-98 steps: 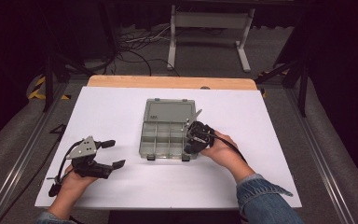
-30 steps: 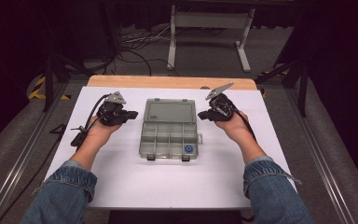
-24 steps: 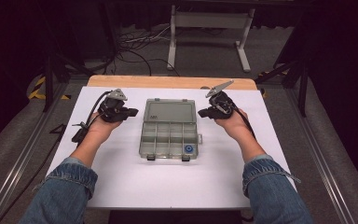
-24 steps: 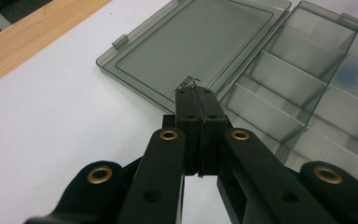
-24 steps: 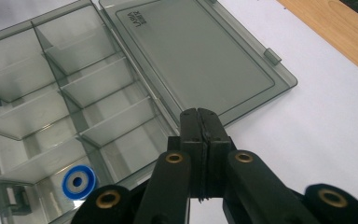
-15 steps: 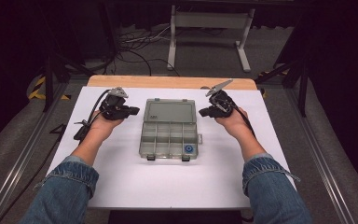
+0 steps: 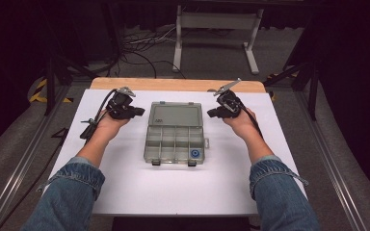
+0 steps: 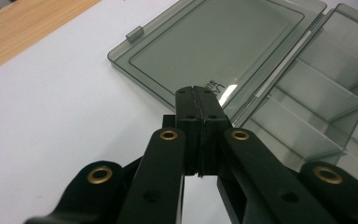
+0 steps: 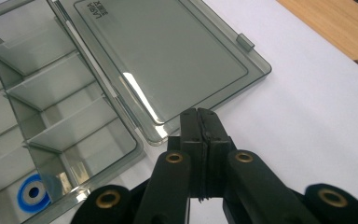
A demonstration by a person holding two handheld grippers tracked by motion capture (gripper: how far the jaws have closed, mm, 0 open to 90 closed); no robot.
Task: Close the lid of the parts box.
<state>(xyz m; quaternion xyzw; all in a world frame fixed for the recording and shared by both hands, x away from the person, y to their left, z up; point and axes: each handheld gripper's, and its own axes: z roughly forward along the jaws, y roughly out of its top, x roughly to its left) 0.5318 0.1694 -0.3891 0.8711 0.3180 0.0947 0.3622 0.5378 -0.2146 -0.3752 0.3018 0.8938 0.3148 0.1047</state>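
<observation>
Now both grippers, left and right, flank the open box, fingers clenched empty; part them before gripping the lid.

High view: the white bench is evenly and brightly lit from overhead; surroundings fall off to near black at both sides and along the top. Shadows under the forearms are faint and soft. Picture is somewhat soft overall, with fine detail lost.

Left gripper view: a bright glare patch sits on the clear lid just past the left tool. The nearest black arms are slightly out of focus, low contrast.

Right gripper view: a specular streak runs along the lid's near edge. The white sheet is close to overexposed. The right tool base blurs toward the bottom edge.
</observation>
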